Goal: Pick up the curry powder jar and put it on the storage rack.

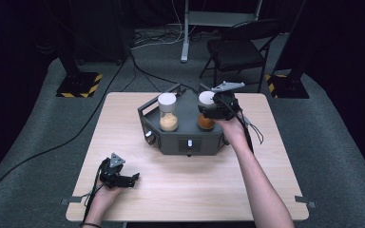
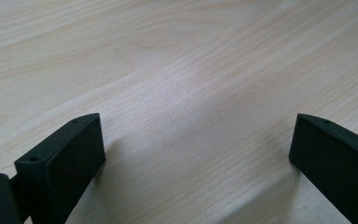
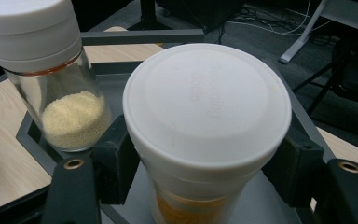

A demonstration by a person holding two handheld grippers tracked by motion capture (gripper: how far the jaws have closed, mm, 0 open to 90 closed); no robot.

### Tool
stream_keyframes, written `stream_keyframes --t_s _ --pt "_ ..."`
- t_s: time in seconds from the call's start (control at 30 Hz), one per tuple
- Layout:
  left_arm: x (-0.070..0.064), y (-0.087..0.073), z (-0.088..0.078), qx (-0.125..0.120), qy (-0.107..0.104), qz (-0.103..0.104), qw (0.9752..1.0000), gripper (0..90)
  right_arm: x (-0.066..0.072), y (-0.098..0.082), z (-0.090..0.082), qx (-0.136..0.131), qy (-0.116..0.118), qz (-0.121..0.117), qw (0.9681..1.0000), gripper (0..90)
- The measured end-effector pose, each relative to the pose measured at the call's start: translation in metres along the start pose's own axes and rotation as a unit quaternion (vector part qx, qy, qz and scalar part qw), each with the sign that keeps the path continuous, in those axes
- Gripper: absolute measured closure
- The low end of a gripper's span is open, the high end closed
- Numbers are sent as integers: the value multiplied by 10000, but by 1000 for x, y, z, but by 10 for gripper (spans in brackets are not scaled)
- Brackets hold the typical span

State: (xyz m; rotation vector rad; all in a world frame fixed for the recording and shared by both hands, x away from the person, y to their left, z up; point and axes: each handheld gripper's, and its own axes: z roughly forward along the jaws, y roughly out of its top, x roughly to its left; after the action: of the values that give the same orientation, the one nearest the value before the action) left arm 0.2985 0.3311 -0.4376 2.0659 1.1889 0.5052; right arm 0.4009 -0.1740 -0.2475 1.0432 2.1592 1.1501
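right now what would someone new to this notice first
Two white-capped jars stand on a dark angular device mid-table. The right gripper is clamped on the jar of orange stuff, jaws either side below its lid, while the jar of pale yellow grains stands free to its left. Near the front edge of the wooden table the left gripper rests, jaws wide open.

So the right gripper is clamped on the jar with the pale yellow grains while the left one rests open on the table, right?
Not quite: the right gripper is clamped on the orange-filled jar, as the right gripper view shows. The pale-grain jar stands free beside it. The left gripper does rest open on the table.
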Motion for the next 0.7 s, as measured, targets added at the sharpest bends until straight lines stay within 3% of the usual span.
stream_keyframes --t_s 0.33,0.7 --pt "0 0 0 -1 1 -1 10000 31 -10 -4 1 -24 69 196 9998 318" --pt "0 0 0 -1 1 0 10000 31 -11 -8 -17 -134 -1 267 9996 159"
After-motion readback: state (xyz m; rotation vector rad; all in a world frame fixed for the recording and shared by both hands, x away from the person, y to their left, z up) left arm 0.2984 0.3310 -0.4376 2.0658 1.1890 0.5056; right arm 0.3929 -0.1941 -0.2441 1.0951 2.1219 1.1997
